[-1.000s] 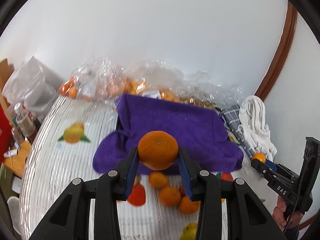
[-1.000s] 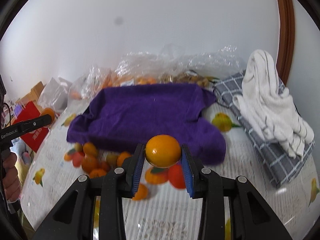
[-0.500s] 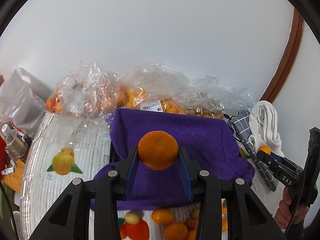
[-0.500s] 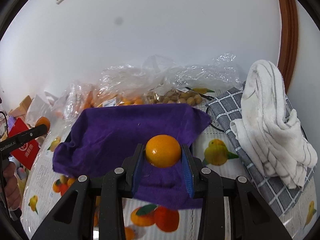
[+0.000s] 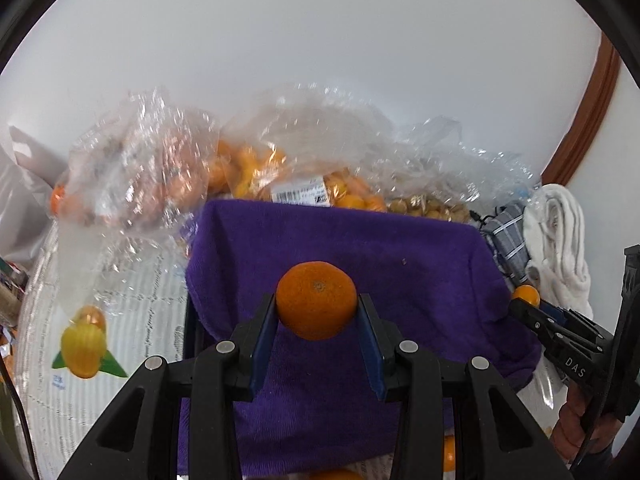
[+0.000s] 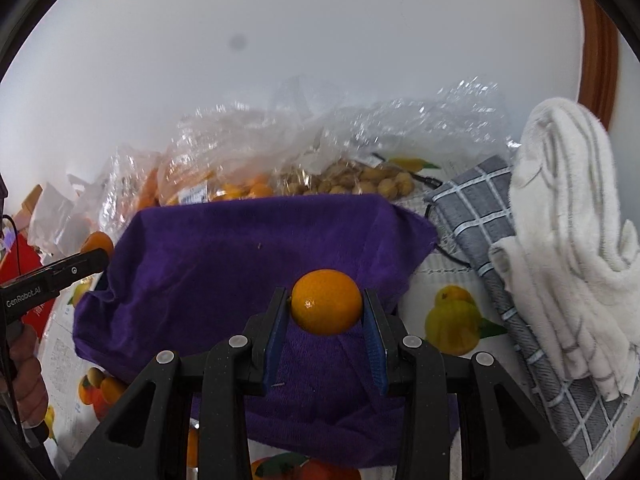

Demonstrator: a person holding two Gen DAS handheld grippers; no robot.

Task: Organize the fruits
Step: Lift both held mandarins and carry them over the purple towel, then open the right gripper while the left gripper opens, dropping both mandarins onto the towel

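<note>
My left gripper point(image 5: 316, 306) is shut on a deep orange tangerine point(image 5: 316, 300), held over a purple cloth point(image 5: 400, 264) that drapes a dark box. My right gripper point(image 6: 326, 308) is shut on a lighter yellow-orange fruit point(image 6: 326, 306) above the same purple cloth point(image 6: 224, 264). In the left wrist view the right gripper point(image 5: 532, 306) shows at the right edge with its orange fruit point(image 5: 526, 294). The left gripper point(image 6: 94, 254) appears at the left edge of the right wrist view, its tangerine point(image 6: 97, 242) showing at its tip.
Clear plastic bags of oranges point(image 5: 256, 168) and pale round fruit point(image 6: 360, 182) lie behind the cloth against the white wall. A grey checked cloth point(image 6: 492, 248) and white towel point(image 6: 568, 232) lie to the right. The tablecloth point(image 5: 120, 320) has printed fruit; loose oranges point(image 5: 448, 452) sit near the front.
Both grippers have moved forward and a little down over the purple cloth, each keeping its fruit. The loose oranges on the table have slid down toward the bottom edge of the views, and the bags look nearer.
</note>
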